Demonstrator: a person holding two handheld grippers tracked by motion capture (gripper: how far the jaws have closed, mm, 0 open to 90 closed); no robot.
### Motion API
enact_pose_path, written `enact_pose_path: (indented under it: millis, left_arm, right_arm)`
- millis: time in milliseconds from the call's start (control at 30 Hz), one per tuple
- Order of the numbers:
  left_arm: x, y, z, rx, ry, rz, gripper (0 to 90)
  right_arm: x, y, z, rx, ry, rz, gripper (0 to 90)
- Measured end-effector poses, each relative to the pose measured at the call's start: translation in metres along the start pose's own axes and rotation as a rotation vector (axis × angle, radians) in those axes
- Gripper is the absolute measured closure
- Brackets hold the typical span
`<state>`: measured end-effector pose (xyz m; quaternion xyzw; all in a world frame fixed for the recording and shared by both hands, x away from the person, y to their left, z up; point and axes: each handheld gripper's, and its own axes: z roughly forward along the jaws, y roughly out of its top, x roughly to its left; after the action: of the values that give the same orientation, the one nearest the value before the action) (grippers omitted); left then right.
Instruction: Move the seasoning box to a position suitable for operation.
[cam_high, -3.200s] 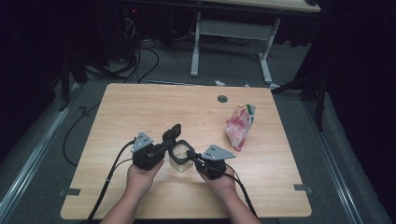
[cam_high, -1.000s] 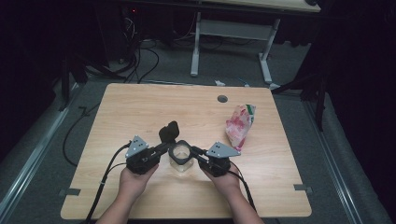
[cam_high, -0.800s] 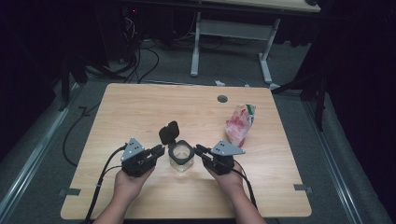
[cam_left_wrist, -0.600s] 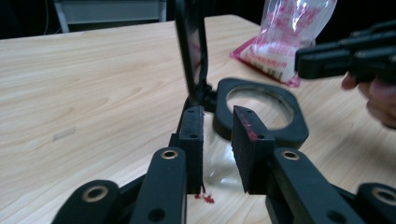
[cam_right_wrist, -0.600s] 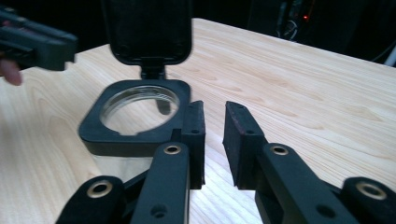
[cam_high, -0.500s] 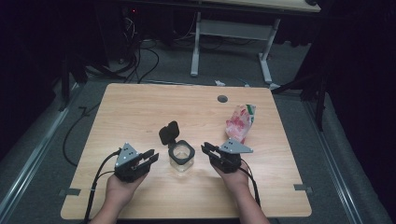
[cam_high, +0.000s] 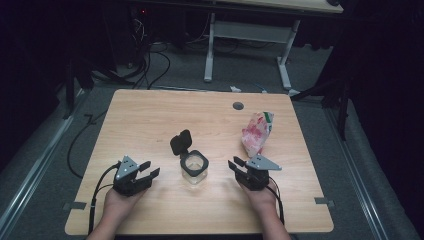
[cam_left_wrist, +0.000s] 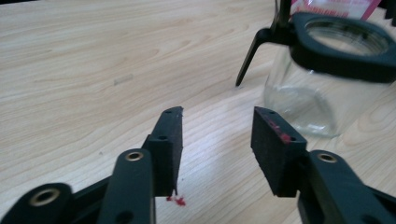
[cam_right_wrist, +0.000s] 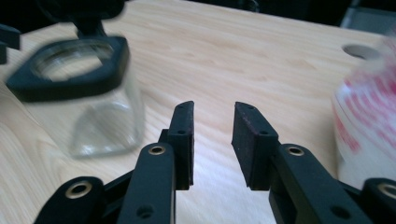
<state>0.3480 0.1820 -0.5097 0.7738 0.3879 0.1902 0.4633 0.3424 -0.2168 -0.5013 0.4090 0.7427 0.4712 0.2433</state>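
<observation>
One clear jar, one red-white bag, two tongs on the table.
Left tongs and right tongs both gape empty, flanking the centre-front jar, lid flipped up.

Second desk's white legs, tangled black cables, grey carpet

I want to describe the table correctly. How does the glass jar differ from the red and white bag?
The jar is clear and empty, with a black rim; the bag is opaque, red and white. The jar stands upright with its black lid flipped open; the bag lies flat. The jar is between the two claws; the bag is farther back, on the right. Both rest on the table, untouched.
</observation>
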Motion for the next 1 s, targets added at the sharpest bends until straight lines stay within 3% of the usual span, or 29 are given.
enact_pose_path:
  millis: [233, 267, 433, 533, 733, 1000]
  left_arm:
    - [0.0, -0.012, 0.002, 0.028, -0.032, 0.019, 41.7]
    - [0.0, -0.014, 0.0, 0.015, -0.049, 0.008, 39.9]
    - [0.002, -0.017, -0.001, -0.014, -0.061, -0.021, 37.8]
    - [0.003, -0.018, -0.001, -0.009, -0.065, -0.011, 37.2]
    - [-0.003, -0.021, -0.005, -0.02, -0.067, -0.004, 36.8]
    - [0.004, -0.023, -0.006, -0.027, -0.047, -0.047, 36.8]
  right_arm:
    - [-0.011, -0.017, -0.006, 0.062, -0.079, 0.028, 63.5]
    - [-0.015, -0.021, -0.009, 0.078, -0.116, 0.03, 62.9]
    - [-0.023, -0.028, -0.015, 0.108, -0.182, 0.061, 61.4]
    - [-0.03, -0.03, -0.022, 0.103, -0.231, 0.084, 61.4]
    - [-0.033, -0.025, -0.029, 0.092, -0.26, 0.085, 58.4]
    - [-0.044, -0.015, -0.025, 0.072, -0.283, 0.097, 48.9]
